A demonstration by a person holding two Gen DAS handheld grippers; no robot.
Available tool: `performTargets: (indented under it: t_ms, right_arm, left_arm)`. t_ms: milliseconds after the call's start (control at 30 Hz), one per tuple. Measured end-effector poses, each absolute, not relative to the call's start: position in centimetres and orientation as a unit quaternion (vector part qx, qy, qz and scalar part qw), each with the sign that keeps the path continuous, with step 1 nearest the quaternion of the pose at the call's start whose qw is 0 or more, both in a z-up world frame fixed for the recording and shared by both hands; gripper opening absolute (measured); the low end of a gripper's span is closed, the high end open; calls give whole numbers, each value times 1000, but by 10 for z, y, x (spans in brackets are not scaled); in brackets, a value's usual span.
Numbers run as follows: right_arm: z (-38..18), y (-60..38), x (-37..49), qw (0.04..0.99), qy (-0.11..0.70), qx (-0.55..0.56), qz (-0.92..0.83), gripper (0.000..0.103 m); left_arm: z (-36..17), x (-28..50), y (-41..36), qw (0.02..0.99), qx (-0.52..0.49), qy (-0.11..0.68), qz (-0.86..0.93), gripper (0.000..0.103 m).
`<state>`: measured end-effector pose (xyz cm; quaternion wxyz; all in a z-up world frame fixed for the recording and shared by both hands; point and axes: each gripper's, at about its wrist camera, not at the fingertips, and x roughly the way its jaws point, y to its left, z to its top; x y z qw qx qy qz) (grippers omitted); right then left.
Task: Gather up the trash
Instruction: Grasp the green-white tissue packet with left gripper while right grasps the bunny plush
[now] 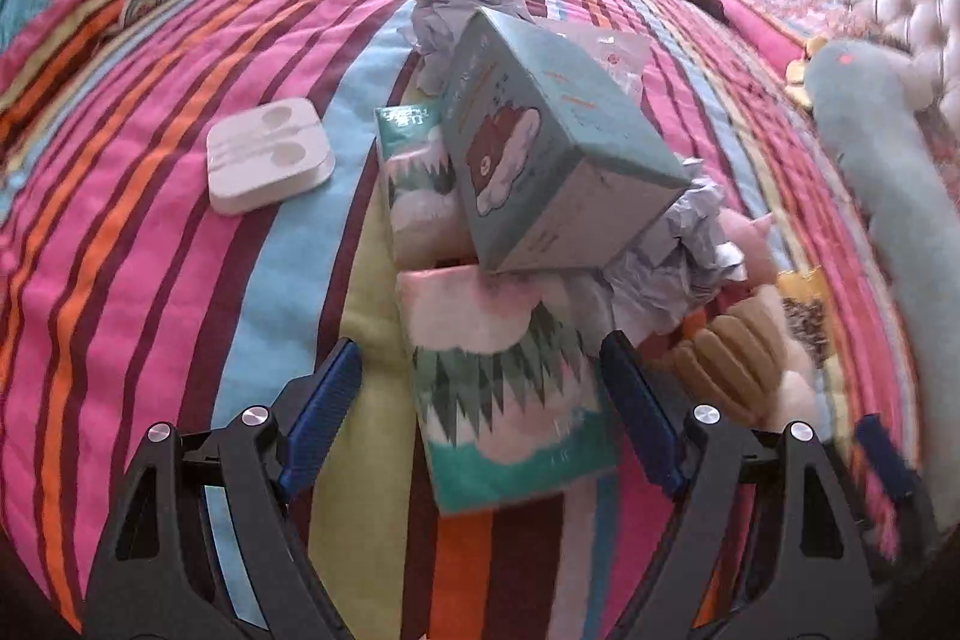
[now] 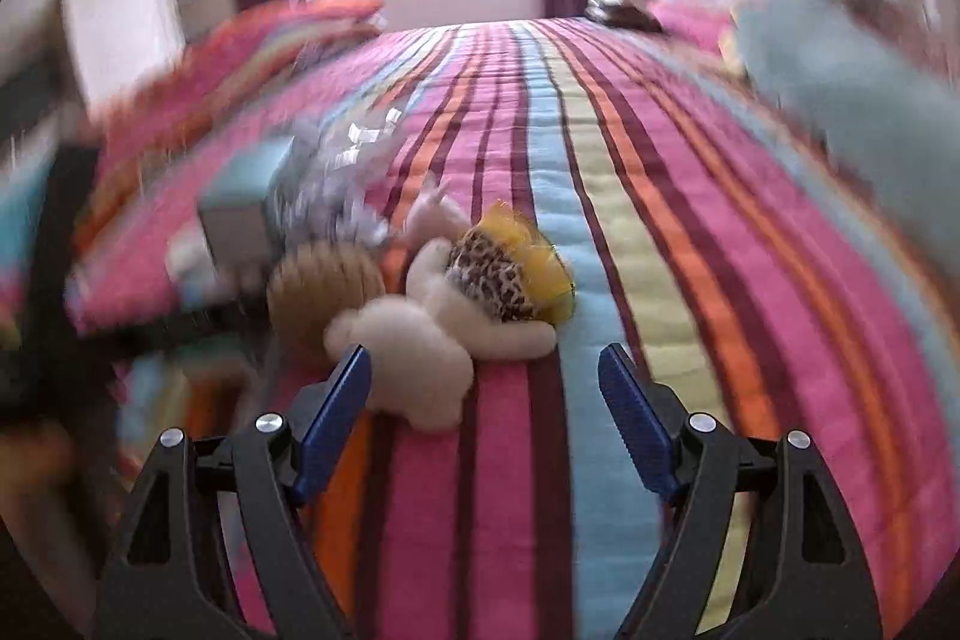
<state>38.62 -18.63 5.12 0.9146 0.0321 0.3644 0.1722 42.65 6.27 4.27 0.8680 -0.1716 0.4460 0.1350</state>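
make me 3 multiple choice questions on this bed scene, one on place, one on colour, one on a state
1. Where is the white case relative to the teal box?
A. to its left, apart
B. on top of it
C. inside it

2. What colour are the claw pads?
A. red
B. blue
C. yellow

3. How is the left claw?
A. shut on the box
B. shut on a tissue pack
C. open

Key: 1 A, the case lies alone on the quilt left of the pile. 2 B, both pads show blue. 3 C, the fingers stand apart either side of a tissue pack.
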Motion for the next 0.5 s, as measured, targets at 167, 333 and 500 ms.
performTargets:
  t_ms: [167,333,500]
  right_arm:
    - [45,-187,417,897,407,120,128,75]
    - [30,-167,434,875,446,151,112,75]
    - [26,-155,451,869,474,106,90,76]
  left_arm:
    - [35,431,48,880,-83,441,152,80]
    - [36,424,56,887,-74,441,116,80]
    - [35,422,65,888,-66,447,89,80]
